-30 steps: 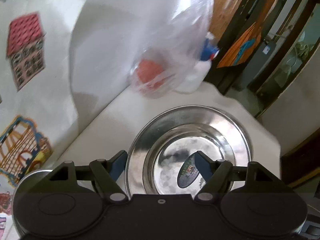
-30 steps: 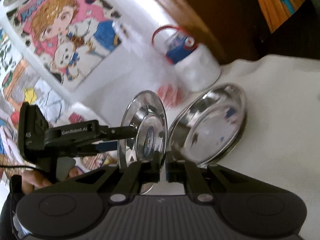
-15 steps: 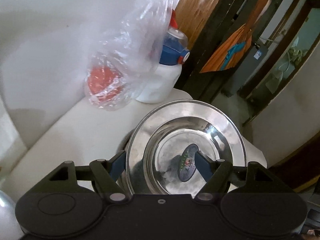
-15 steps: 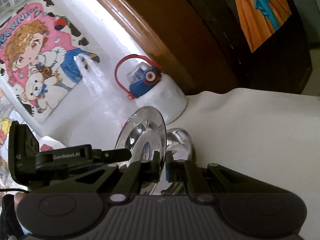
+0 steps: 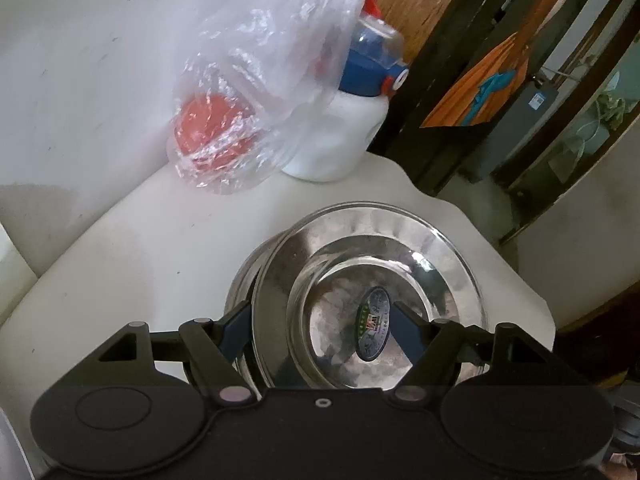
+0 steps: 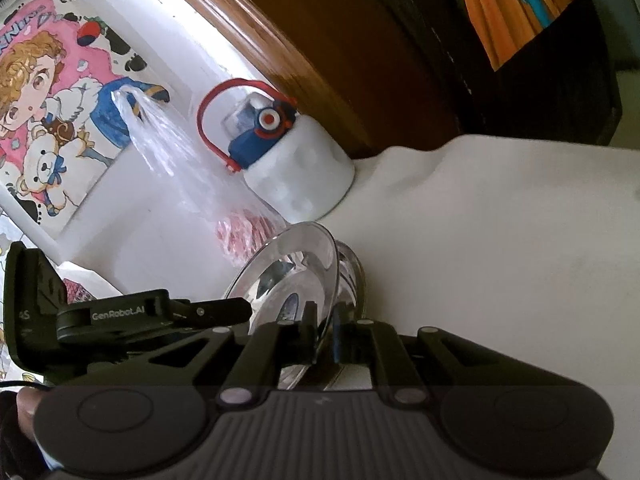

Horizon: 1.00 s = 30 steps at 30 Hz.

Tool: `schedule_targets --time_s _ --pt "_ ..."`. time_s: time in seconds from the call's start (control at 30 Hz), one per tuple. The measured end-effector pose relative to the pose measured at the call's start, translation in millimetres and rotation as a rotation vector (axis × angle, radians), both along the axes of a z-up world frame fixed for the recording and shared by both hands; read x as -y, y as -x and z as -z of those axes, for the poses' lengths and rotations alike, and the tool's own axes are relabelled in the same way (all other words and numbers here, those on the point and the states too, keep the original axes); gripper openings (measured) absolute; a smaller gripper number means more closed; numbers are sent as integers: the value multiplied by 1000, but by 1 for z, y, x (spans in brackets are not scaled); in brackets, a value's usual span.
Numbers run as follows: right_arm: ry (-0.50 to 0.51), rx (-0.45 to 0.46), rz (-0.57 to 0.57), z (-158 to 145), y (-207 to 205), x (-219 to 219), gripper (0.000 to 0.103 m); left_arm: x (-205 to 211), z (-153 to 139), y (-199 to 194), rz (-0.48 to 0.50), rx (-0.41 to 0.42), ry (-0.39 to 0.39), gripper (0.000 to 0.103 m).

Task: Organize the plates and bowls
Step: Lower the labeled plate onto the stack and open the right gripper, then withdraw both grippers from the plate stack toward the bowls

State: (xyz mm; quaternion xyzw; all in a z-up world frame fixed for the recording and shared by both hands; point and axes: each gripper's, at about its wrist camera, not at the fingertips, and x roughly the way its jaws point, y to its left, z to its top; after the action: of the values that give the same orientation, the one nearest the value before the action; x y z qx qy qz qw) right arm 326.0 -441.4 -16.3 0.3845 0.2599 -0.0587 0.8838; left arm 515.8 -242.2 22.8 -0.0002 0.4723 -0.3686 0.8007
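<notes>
A steel plate (image 5: 400, 256) with an oval label in its well is held tilted, just over a second steel plate (image 5: 248, 268) lying on the white table (image 5: 160, 248). My left gripper (image 5: 320, 328) has its blue pads wide apart, one each side of the held plate's near rim. In the right wrist view my right gripper (image 6: 324, 336) is shut on the held plate (image 6: 288, 276) at its rim; the lower plate (image 6: 354, 276) shows behind it. The left gripper's body (image 6: 132, 312) sits to the left.
A clear plastic bag with something red inside (image 5: 224, 132) and a white jug with a blue cap (image 5: 348, 136) stand at the table's back by the wall. The table's edge (image 5: 516, 276) drops off to the right. Cartoon posters (image 6: 52, 120) hang on the wall.
The held plate has come down over the plate on the table. The bag and jug now look nearer in both views. Both grippers keep their jaw positions.
</notes>
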Motion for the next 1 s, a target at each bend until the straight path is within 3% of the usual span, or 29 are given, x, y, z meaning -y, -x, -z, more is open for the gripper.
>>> schedule_targets --time_s 0.23,0.5,0.7,0.77,0.9,1.0 --pt "19 -3 -1 2 -1 -2 13 -5 7 -2 -12 -13 10 75" --pt "125 -25 -11 -7 -3 -15 26 -6 5 2 -8 0 9 75" --pt "171 -31 -12 -13 -2 -22 43 -9 2 7 -9 10 10 77" --pt "179 -31 -16 -14 -2 -24 49 -11 -2 10 -12 34 14 83" --pt "217 -10 -43 -22 2 -33 76 -19 -12 16 -26 53 30 84" --pt "246 11 -57 -30 7 -40 86 -28 -20 23 -43 74 49 85"
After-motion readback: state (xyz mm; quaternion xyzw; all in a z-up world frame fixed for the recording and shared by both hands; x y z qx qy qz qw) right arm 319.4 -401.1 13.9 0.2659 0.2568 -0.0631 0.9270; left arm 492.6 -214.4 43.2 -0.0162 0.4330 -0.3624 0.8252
